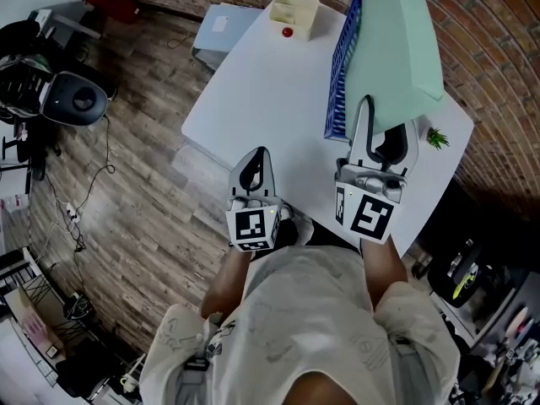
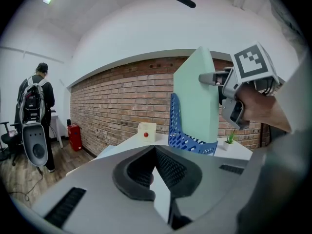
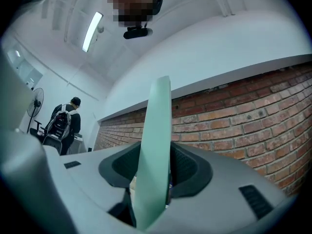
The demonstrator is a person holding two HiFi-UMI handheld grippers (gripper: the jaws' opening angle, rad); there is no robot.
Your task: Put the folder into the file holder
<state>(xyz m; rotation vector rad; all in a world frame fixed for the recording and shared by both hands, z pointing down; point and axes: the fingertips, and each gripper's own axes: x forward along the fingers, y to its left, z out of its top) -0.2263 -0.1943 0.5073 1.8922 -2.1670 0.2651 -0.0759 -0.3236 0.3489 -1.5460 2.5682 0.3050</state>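
Note:
My right gripper (image 1: 384,129) is shut on the lower edge of a pale green folder (image 1: 392,49) and holds it upright in the air. In the head view the folder stands just right of the blue mesh file holder (image 1: 340,74) on the white table (image 1: 270,116). In the right gripper view the folder (image 3: 155,150) runs edge-on between the pads. In the left gripper view the folder (image 2: 197,101) hangs over the file holder (image 2: 187,138). My left gripper (image 1: 256,163) hovers near the table's front edge, shut with nothing in it; its jaws meet (image 2: 155,147).
A cream box (image 1: 295,13) with a red ball sits at the table's far side, and a small green plant (image 1: 437,137) at its right edge. A brick wall runs behind. A person with a backpack (image 2: 33,101) stands far left beside a chair (image 1: 59,91).

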